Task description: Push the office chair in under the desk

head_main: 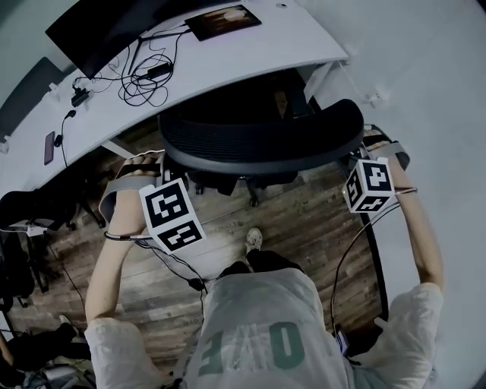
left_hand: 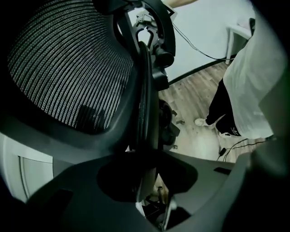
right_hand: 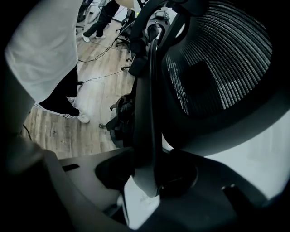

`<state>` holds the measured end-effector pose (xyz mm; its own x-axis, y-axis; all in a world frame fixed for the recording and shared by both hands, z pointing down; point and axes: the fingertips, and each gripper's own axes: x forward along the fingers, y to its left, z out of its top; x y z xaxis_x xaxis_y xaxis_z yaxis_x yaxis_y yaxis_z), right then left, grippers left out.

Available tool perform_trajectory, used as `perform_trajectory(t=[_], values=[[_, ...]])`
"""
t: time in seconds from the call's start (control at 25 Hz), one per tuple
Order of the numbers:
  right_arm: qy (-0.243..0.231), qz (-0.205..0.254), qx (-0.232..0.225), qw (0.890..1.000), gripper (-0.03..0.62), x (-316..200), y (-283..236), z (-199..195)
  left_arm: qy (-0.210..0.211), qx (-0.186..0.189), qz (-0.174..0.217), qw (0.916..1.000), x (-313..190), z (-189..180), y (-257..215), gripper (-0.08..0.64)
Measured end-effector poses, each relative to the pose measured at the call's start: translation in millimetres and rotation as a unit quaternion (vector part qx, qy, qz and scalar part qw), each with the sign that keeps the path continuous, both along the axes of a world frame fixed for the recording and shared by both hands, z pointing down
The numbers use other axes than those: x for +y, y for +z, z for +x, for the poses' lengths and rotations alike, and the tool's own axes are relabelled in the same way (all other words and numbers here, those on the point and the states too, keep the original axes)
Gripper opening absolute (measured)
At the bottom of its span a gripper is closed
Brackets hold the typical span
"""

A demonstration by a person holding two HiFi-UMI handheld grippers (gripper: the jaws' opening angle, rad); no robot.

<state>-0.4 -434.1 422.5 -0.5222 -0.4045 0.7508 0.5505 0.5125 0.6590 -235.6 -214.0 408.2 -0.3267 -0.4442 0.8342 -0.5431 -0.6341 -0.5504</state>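
A black mesh office chair [head_main: 262, 140] stands with its backrest top just in front of the white desk [head_main: 250, 53]; the seat is hidden below. My left gripper [head_main: 156, 169] is at the backrest's left end and my right gripper [head_main: 370, 146] at its right end. In the left gripper view the backrest's edge frame [left_hand: 145, 90] runs down between the jaws of the left gripper [left_hand: 147, 167], mesh [left_hand: 68, 68] to its left. In the right gripper view the edge frame [right_hand: 145, 113] sits the same way in the right gripper [right_hand: 147, 172]. Both are shut on it.
On the desk are a dark monitor [head_main: 99, 30], tangled cables [head_main: 144, 80], a phone [head_main: 49, 147] and a flat dark pad [head_main: 224, 20]. Another dark chair [head_main: 30, 209] stands at the left. Cables trail over the wood floor [head_main: 304, 220] by the person's shoe [head_main: 254, 239].
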Motion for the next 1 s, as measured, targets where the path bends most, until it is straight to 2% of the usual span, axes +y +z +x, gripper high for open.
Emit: perform_trajectory(t=[0.36, 1.0], values=[[-0.017, 0.013, 0.003, 1.0, 0.156, -80.2, 0.1, -72.0, -0.035, 0.001, 0.01, 0.9993, -59.4, -51.5, -0.5, 0.146], [-0.037, 0.022, 0.003, 0.999, 0.156, -159.0, 2.0, -173.7, -0.063, 0.003, 0.008, 0.998, -118.1, -129.9, -0.3, 0.144]])
